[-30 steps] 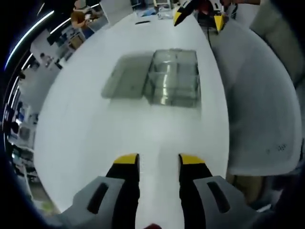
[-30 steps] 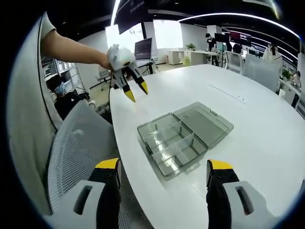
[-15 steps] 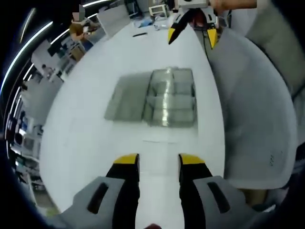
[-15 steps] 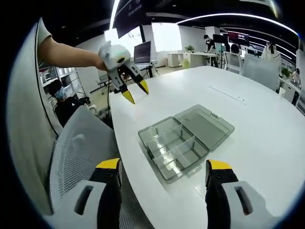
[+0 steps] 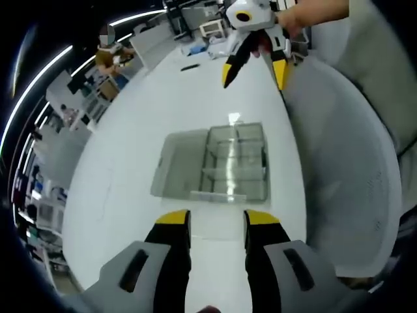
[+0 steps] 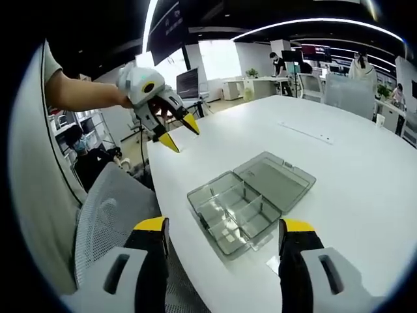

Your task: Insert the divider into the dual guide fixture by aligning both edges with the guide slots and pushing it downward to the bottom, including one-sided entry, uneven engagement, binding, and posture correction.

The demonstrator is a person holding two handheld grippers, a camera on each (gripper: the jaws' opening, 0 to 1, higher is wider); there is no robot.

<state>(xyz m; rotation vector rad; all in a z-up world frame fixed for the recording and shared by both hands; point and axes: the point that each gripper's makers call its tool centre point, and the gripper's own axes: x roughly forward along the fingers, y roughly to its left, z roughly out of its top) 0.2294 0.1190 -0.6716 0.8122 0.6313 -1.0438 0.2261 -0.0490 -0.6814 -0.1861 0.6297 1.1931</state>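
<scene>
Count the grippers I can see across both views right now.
2. The left gripper rises at the bottom of its own view, over the white table. The right gripper does likewise, near the clear box.

White table (image 6: 365, 176), mesh chair (image 6: 107, 215), bkgd monitor (image 6: 187, 83).

I saw a see-through grey box (image 6: 251, 202) on the white table (image 6: 365, 189). Beside the table, the chair (image 6: 107, 215) was light grey with tiny dots. My grippers' fingertips (image 5: 174, 218) were yellow on black.
</scene>
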